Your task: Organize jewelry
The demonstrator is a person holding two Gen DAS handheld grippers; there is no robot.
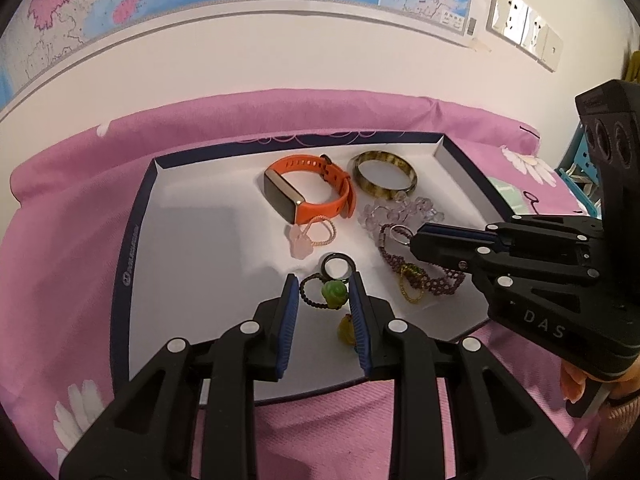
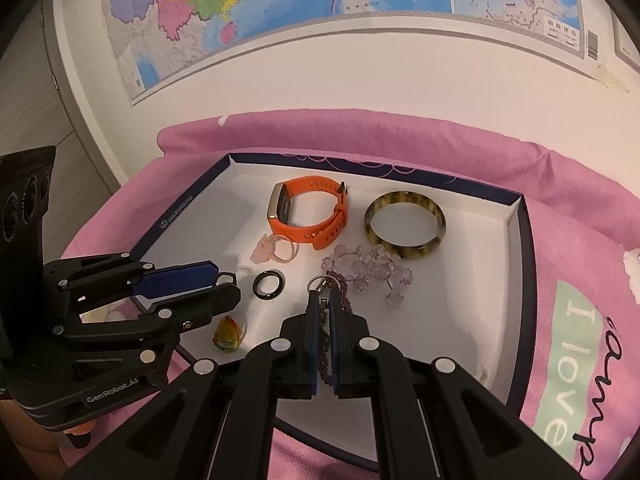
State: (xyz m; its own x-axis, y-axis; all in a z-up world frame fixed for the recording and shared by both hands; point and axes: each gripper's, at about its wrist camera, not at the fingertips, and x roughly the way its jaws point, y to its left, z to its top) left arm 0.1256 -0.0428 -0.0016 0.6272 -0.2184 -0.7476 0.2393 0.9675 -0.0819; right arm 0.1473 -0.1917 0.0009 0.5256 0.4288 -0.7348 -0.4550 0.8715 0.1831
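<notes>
Pinching the purple beaded bracelet (image 2: 325,334), your right gripper (image 2: 325,300) has its fingers pressed onto the strand near the front of the white tray (image 2: 472,320). Lift slowly so its metal ring (image 2: 319,282) clears the crystal bracelet (image 2: 374,270). Your left gripper (image 1: 324,288) is spread around the green charm (image 1: 334,295); hold it steady.

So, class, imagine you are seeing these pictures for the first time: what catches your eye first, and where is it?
The orange smartwatch stands out, lying toward the back of the white box lid, with the mottled bangle to its right. Nearer, the right gripper is shut on a purple beaded bracelet, while the left gripper is open around a green charm.
</notes>
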